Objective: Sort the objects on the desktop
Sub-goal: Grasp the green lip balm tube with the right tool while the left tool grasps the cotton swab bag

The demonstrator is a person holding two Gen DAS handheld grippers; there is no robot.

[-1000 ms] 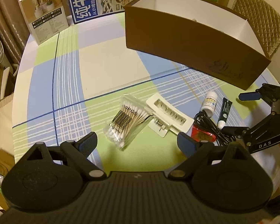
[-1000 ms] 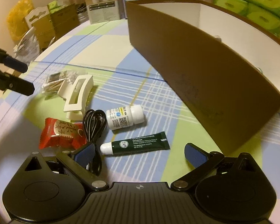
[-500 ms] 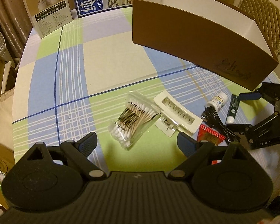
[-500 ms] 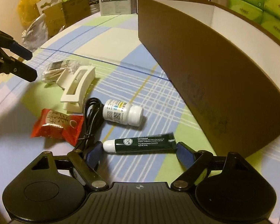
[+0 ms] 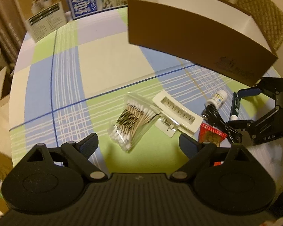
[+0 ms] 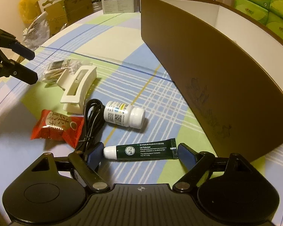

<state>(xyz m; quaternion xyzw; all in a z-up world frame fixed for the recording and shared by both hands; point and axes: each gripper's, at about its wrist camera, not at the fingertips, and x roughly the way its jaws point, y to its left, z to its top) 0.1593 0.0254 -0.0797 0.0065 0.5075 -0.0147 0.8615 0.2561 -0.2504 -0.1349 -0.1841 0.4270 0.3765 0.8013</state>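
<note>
My right gripper (image 6: 140,151) is open with a dark green lip balm tube (image 6: 141,150) lying lengthwise between its fingers; the pads sit at both ends of the tube. The tube also shows in the left wrist view (image 5: 235,104). A white pill bottle (image 6: 124,116), a coiled black cable (image 6: 91,118), a red snack packet (image 6: 57,127), a white hair clip (image 6: 78,89) and a bag of cotton swabs (image 5: 134,119) lie on the checked tablecloth. My left gripper (image 5: 138,145) is open and empty, hovering near the swabs. A brown open box (image 5: 194,35) stands behind.
A white product box (image 5: 41,17) and a blue carton (image 5: 84,0) stand at the table's far edge. Green tissue packs (image 6: 264,3) sit behind the brown box. Cardboard boxes and a yellow bag (image 6: 31,1) lie beyond the table's left side.
My right gripper moved forward and down so the lip balm tube now lies between its fingers. My left gripper drifted slightly and stayed open.
</note>
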